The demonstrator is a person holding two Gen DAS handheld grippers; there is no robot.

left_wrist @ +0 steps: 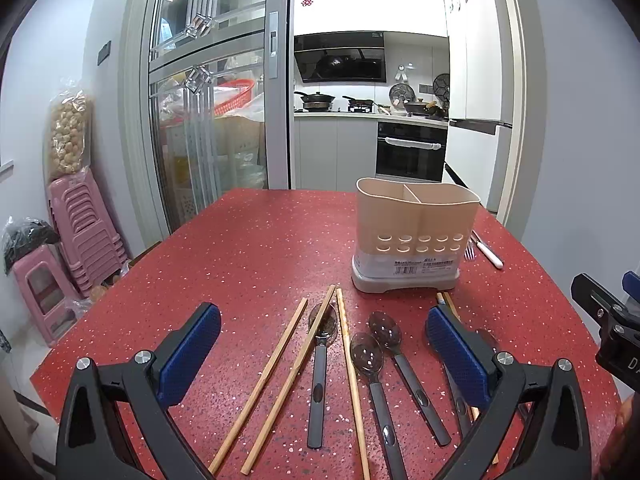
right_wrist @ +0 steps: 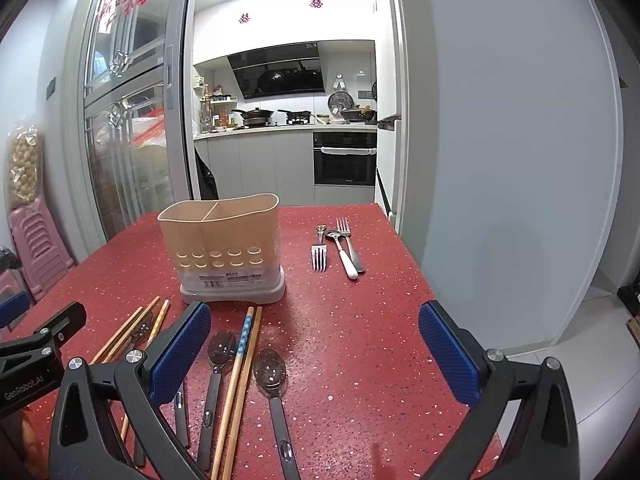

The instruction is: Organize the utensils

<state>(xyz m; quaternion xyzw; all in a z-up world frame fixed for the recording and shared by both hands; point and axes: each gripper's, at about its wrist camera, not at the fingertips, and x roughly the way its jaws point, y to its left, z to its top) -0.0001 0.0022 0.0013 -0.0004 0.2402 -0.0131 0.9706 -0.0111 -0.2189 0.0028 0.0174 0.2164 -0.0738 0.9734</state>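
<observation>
A grey-walled room opens through a sliding glass door (left_wrist: 212, 92) onto a white kitchen, where an oven (left_wrist: 411, 151) sits under a stove with pans and a dark range hood (left_wrist: 340, 58). A stack of pink stools (left_wrist: 86, 228) leans against the left wall.

The red speckled table (left_wrist: 256, 256) fills the foreground. On it stands a beige holder (left_wrist: 414, 236) with two compartments and a row of round holes low on its front.

The left gripper (left_wrist: 322, 356) and the right gripper (right_wrist: 314, 350) both hover above the near edge, their blue-padded fingers spread wide with nothing between them.

Between the holder and the near edge lie the loose utensils: wooden chopsticks (left_wrist: 276, 376) and dark-handled spoons (left_wrist: 370, 368) with clear bowls, one chopstick crossing a spoon bowl.

The right view alone shows the group to the right of the holder in full: a fork (right_wrist: 319, 250), a white-handled spoon (right_wrist: 343, 254) and a second fork (right_wrist: 349, 240) lying side by side. It also shows a chopstick with a blue patterned end (right_wrist: 240, 356) beside a plain one. The left view catches only the white handle and some tines behind the holder's right corner.
</observation>
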